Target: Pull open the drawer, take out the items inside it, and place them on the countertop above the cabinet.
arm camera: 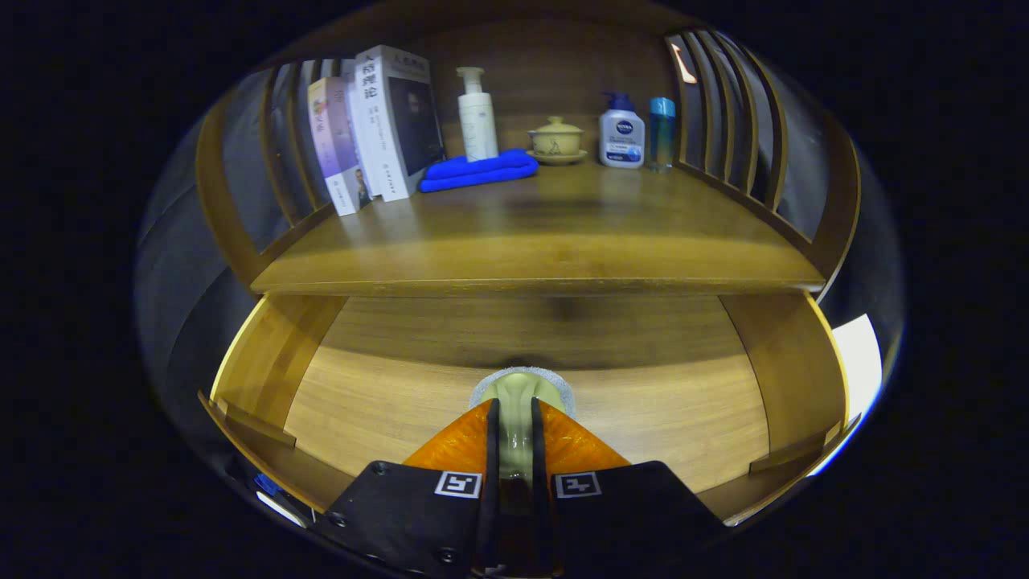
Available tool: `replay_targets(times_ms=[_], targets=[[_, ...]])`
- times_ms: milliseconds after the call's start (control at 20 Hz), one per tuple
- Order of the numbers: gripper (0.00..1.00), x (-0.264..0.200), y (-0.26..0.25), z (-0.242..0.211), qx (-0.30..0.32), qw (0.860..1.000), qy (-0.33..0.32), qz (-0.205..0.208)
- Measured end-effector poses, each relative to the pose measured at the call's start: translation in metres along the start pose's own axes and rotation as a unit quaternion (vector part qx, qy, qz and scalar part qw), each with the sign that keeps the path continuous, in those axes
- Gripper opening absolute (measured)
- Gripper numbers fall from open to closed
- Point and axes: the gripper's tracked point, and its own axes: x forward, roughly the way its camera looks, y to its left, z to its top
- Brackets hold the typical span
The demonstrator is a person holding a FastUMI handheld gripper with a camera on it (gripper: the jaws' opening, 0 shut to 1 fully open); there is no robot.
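- The drawer (386, 402) stands pulled open below the tabletop (530, 241), so its wooden floor is free to reach from above and from the front.
- The claw (514, 426) is low inside the drawer, its two fingers nearly together, and between them sits a pale green item (522, 390) with a grey rim, maybe a small bottle or jar. I judge the claw to be clenched on this item, because both fingers lie against its sides.
- The item is on or just above the drawer floor, near the middle, just ahead of the fingertips. Whether it is already lifted I cannot tell.
- No other item shows on the visible part of the drawer floor, so this may be the last one to take out.
- At the back of the tabletop stand some books (378, 129), a white pump bottle (477, 117), a folded blue cloth (480, 170), a lidded cup (555, 141), a lotion bottle (621, 137) and a blue bottle (662, 133). They are kept near the rear wall, so the front part stays bare as a place to put the item.
- The next move, I think, needs a lift clear of the tabletop's front edge, which hangs over the drawer.
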Motion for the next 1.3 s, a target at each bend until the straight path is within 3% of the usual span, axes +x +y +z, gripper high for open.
replay_targets(times_ms=[450,850,1300], targets=[[0.19,-0.041,0.017,0.027,-0.055,0.993,-0.101,0.005],[0.19,-0.081,0.028,0.074,-0.046,0.986,-0.162,0.024],[0.19,-0.091,0.023,0.123,-0.01,0.982,-0.186,0.029]])
